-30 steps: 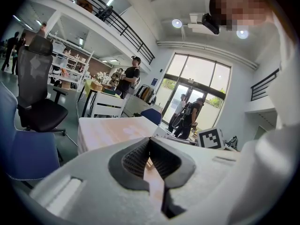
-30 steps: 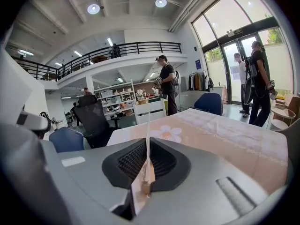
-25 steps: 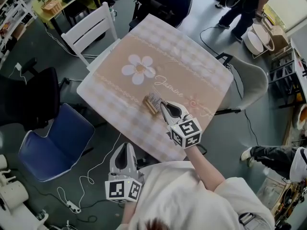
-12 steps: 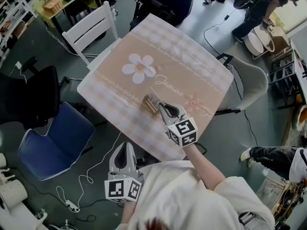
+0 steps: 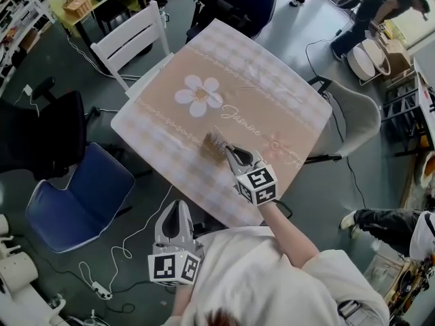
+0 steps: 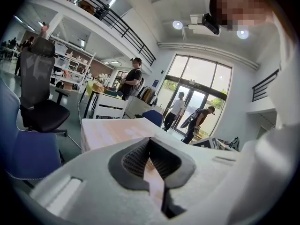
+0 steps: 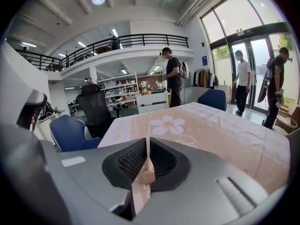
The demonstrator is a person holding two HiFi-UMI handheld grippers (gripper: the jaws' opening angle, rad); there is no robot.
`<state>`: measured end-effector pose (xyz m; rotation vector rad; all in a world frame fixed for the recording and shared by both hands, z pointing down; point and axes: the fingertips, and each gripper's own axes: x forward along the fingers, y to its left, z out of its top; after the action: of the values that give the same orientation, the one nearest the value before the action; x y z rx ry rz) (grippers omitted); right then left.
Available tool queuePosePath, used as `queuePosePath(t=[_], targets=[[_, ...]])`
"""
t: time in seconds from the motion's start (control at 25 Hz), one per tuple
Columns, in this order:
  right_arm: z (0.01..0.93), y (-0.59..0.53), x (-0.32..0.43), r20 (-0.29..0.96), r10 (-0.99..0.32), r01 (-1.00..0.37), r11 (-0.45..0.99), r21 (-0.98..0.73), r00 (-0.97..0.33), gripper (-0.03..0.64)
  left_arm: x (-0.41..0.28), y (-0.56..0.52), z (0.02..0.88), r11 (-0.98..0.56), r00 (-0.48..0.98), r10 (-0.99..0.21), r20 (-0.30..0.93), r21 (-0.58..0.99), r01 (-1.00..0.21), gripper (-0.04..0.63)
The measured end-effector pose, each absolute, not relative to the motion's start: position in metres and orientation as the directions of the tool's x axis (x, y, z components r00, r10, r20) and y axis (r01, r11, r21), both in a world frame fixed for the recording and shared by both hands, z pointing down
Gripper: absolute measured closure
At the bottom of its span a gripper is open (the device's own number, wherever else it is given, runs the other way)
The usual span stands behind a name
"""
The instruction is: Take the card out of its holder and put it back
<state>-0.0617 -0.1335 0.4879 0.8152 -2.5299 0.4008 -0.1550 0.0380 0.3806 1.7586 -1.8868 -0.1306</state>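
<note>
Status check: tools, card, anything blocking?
Right tool shut on card, upright at wooden holder. Left tool shut, empty, off the table. Nothing else near the holder.

I counted one table (image 5: pixel 285 107), one card (image 7: pixel 148 158), one holder (image 5: pixel 211 149), five chairs (image 5: pixel 129 43) around the table, and two grippers: my left gripper (image 5: pixel 175 207) and my right gripper (image 5: pixel 230 149).

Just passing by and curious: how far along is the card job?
Done: nothing visibly. In hand: the right gripper pinches the card, its lower edge seated in the wooden holder. Left: lift it out, slot it back, unless this is already the return.
</note>
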Motion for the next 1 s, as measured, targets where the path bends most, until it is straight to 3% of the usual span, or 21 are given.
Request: queuePosePath(t=[0.12,0.24,0.52,0.72,1.0], targets=[[0.487,-0.135,-0.060,0.488,-0.479,-0.610,0.779,-0.148,-0.730,0.600,-0.155,0.039,0.378,0.139,0.005,-0.948,0.319,0.427,-0.893,0.592],[0.477,-0.138,-0.057,0.458,-0.490,-0.614,0.771,-0.167,-0.741,0.554,-0.155,0.040,0.377,0.140,0.000,-0.950,0.312,0.426,-0.894,0.592],[0.415,-0.142,-0.028,0.311,-0.582,-0.650,0.735,-0.194,-0.751,0.554,-0.156,0.036,0.370,0.115,0.012,-0.958,0.285,0.427,-0.897,0.592],[0.361,-0.114,0.036,0.185,-0.659,-0.684,0.697,-0.214,-0.729,0.614,-0.155,0.031,0.370,0.082,0.048,-0.954,0.296,0.411,-0.908,0.592],[0.371,-0.063,0.120,0.244,-0.745,-0.783,0.578,-0.228,-0.621,0.617,-0.146,0.023,0.369,0.011,0.104,-0.953,0.284,0.378,-0.926,0.592]])
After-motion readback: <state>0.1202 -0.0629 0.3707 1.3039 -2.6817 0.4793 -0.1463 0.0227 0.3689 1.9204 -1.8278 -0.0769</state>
